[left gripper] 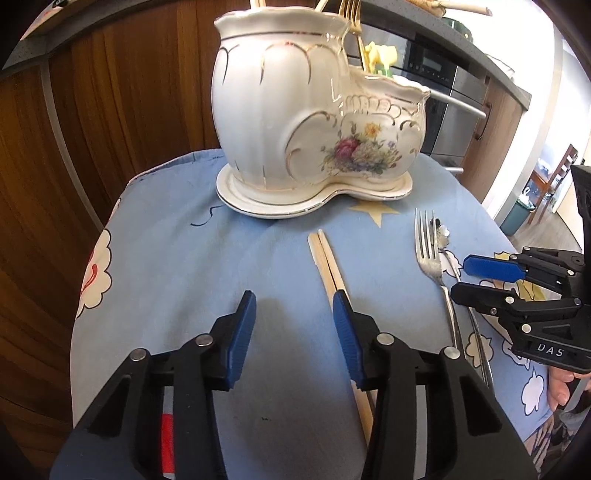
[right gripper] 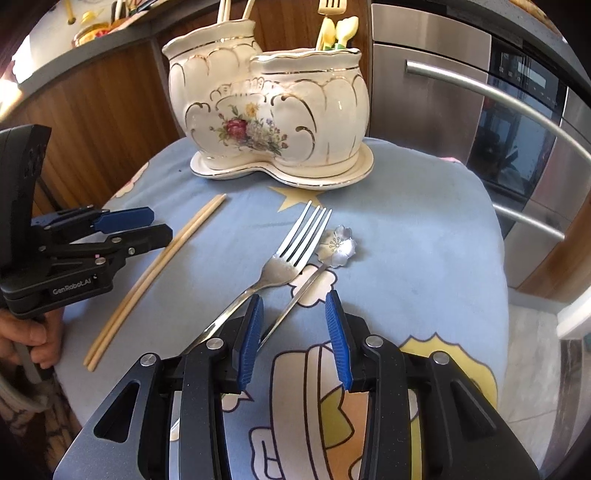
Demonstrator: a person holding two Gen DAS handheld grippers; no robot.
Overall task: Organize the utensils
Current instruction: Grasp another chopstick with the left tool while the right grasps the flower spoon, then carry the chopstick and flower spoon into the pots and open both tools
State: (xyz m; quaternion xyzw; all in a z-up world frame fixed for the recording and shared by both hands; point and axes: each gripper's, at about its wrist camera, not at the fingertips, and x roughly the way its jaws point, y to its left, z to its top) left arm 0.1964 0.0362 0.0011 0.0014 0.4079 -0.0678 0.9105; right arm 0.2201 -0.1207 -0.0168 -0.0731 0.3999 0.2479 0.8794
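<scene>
My left tongs (left gripper: 294, 338) hung wide open and empty over the blue cartoon-print cloth (left gripper: 184, 258) covering the desk, the right pad just above the pair of pale wooden chopsticks (right gripper: 155, 275) lying side by side. Straight ahead stood the white two-pot ceramic holder with gold trim and painted flowers (right gripper: 266, 110) on its matching saucer, already carrying a few pieces: pale sticks in the left pot, a gold fork (right gripper: 328, 7) and yellow plastic utensils (right gripper: 338, 31) in the right. So a start had been made, I judged. Further right, the silver steel fork (right gripper: 284, 258) and the small silver flower-bowl spoon (right gripper: 337, 245) lay close together on the cloth. My right tongs (right gripper: 294, 338) were spread open too, gripping nothing, poised above both handles. Three items left to stow, by my count.
</scene>
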